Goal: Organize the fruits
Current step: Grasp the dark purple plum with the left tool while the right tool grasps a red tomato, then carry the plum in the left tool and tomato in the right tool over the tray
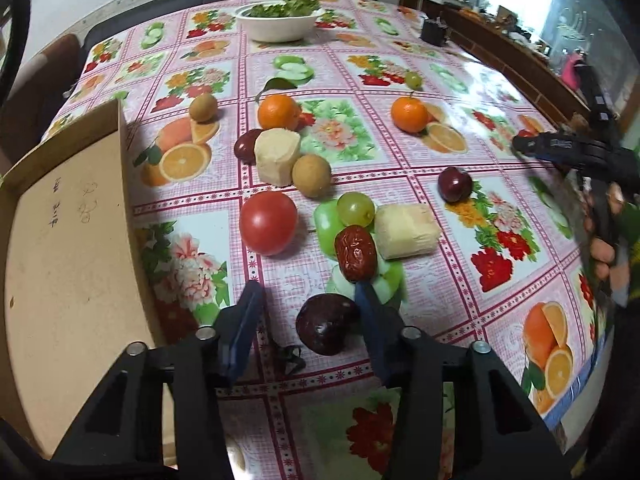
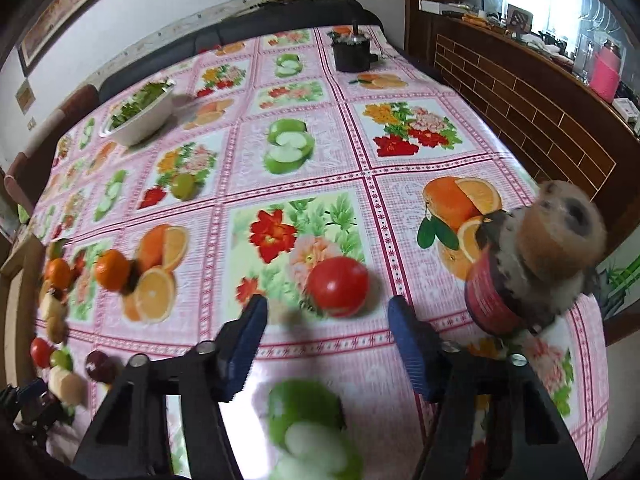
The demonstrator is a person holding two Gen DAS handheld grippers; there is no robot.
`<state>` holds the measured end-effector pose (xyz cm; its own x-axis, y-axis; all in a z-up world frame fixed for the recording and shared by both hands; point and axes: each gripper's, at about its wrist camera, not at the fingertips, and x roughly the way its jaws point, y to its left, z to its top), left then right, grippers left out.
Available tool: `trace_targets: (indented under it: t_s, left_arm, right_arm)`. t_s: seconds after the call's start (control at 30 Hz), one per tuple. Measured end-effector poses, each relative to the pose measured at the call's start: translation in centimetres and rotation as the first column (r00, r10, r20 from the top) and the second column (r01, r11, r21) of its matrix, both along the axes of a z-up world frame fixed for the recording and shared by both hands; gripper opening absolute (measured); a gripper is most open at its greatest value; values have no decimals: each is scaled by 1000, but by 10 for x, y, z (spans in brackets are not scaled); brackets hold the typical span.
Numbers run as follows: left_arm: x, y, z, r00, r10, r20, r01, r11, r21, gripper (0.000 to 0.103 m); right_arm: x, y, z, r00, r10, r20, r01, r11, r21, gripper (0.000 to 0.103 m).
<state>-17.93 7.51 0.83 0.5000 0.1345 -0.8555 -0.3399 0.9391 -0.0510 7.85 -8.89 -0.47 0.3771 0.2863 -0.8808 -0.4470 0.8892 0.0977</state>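
Fruits lie scattered across the flowered cloth of the table, most of them bunched toward its left edge beside the wooden tray, which I judge to be where they are meant to go. Item, my left gripper: jaws part open and gripping nothing, straddling a dark plum near the front edge; the right finger looks to touch or just clear the plum's side, I cannot tell which. Item, just beyond it: a wrinkled red date, a green grape and a pale cut chunk, touching one another (crowded, so a pick there risks nudging neighbours). Item, a large tomato left of that cluster. Item, my right gripper: jaws open, empty, angled down toward a lone red tomato out by the right edge; the blur there leaves contact undecided. Item, a furry-lidded jar stands close to the right finger, a likely bump hazard.
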Motion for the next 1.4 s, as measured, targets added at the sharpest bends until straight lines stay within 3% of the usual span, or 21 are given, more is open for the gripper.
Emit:
trace_targets:
  t_s: [0.07, 0.1, 0.13, 0.23, 0.7, 1.4]
  left_arm:
    - [-1, 2, 3, 1000, -20, 16, 20, 1000, -24, 27]
    - [-2, 1, 4, 999, -27, 23, 28, 999, -37, 24]
    - [-2, 0, 5, 999, -25, 23, 26, 999, -31, 24]
    - [-3, -9, 7, 999, -29, 17, 29, 999, 16, 24]
    - [-23, -27, 35, 996, -30, 84, 31, 1000, -1, 24]
    - [-46, -33, 58, 988, -14, 154, 12, 1000, 12, 24]
  right_arm:
    - [2, 3, -4, 1000, 9, 14, -9, 1000, -10, 47]
    - [2, 4, -4, 1000, 17, 20, -17, 1000, -20, 37]
    - [2, 4, -5, 1000, 21, 21, -20, 1000, -22, 35]
    - [-4, 3, -1, 999, 42, 15, -42, 999, 21, 35]
    - [-92, 9, 44, 985, 168, 51, -174, 969, 177, 35]
    - [-143, 15, 54, 971, 237, 41, -240, 949, 206, 35]
